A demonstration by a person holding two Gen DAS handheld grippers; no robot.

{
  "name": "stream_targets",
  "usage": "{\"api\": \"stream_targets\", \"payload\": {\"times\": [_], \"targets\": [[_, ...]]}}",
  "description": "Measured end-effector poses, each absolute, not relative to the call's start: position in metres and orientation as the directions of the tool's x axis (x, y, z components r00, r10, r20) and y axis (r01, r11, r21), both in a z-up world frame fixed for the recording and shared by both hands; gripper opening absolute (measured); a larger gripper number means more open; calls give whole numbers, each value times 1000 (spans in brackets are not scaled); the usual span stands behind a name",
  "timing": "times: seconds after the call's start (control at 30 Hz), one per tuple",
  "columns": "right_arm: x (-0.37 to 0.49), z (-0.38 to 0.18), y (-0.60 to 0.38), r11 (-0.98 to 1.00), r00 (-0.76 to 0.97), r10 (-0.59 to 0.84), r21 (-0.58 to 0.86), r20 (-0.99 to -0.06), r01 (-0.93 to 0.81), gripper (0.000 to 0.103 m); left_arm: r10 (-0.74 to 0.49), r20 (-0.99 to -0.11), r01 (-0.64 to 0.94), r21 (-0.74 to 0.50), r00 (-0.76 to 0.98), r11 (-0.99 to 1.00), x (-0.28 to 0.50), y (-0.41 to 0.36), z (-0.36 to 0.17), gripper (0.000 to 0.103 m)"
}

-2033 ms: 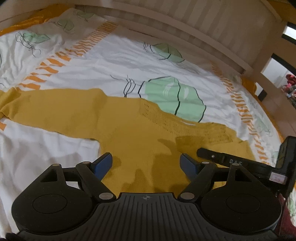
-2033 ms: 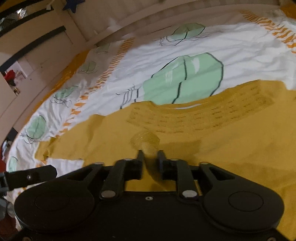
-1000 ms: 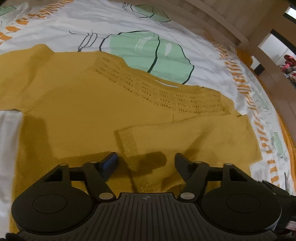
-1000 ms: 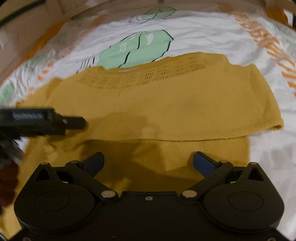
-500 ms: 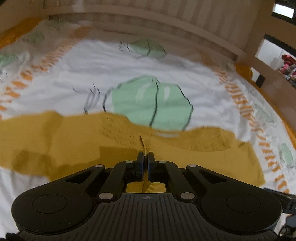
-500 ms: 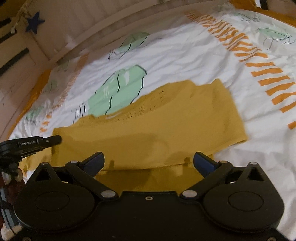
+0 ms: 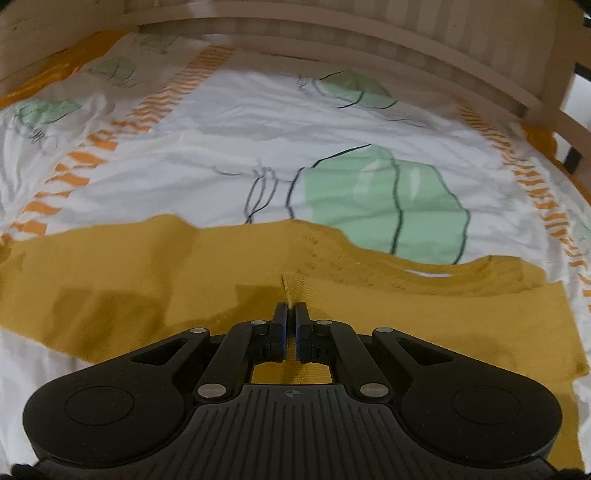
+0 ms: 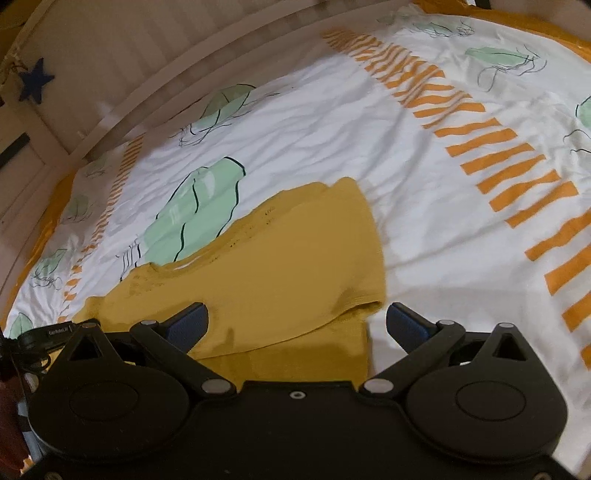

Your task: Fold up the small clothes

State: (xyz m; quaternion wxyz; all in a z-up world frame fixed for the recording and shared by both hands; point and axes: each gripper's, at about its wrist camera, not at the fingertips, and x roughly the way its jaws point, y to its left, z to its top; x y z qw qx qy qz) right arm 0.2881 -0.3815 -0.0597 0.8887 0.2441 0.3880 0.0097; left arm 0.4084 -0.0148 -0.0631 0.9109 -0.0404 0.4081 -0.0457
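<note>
A small mustard-yellow knit sweater (image 7: 155, 280) lies on a bed, its openwork yoke toward the headboard. My left gripper (image 7: 290, 314) is shut on a pinched ridge of the sweater near its middle. In the right wrist view the sweater (image 8: 280, 273) has its right sleeve folded in over the body, with the hem showing below. My right gripper (image 8: 297, 319) is open and empty just above the sweater's lower right corner. The tip of the left gripper (image 8: 59, 330) shows at the far left of that view.
The bed has a white duvet (image 7: 229, 147) with green leaf prints and orange striped bands (image 8: 491, 147). A pale wooden slatted headboard (image 7: 332, 33) runs along the far side. A blue star (image 8: 35, 79) hangs on the wall at upper left.
My left gripper closed on a fold of the sweater's middle and still holds it. My right gripper let go of the sleeve, opened, and drew toward the sweater's right edge.
</note>
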Motion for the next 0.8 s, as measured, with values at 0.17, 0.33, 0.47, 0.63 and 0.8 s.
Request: {"api": "stream_targets", "payload": {"times": [0.17,0.33,0.47,0.63,0.8], "targets": [[288,-61,-379,886,695,205,433,-689,167,102,-36,-718,-4,-54,695,999,410,-4,-63,4],[290,-68,-383,883,688,198,432,-698,184,102,-43,-732,-22,-79,680,997,414,6,-70,6],[289,-69,-387,875,691,201,444,-695,192,102,-150,-760,43,-159,632,986,415,2,-80,8],[290,-67,-384,873,695,211,452,-687,183,102,-248,-772,61,-263,585,963,418,6,-94,10],[291,-69,-383,864,691,231,472,-685,179,102,-310,-767,75,-326,561,942,419,7,-102,36]]}}
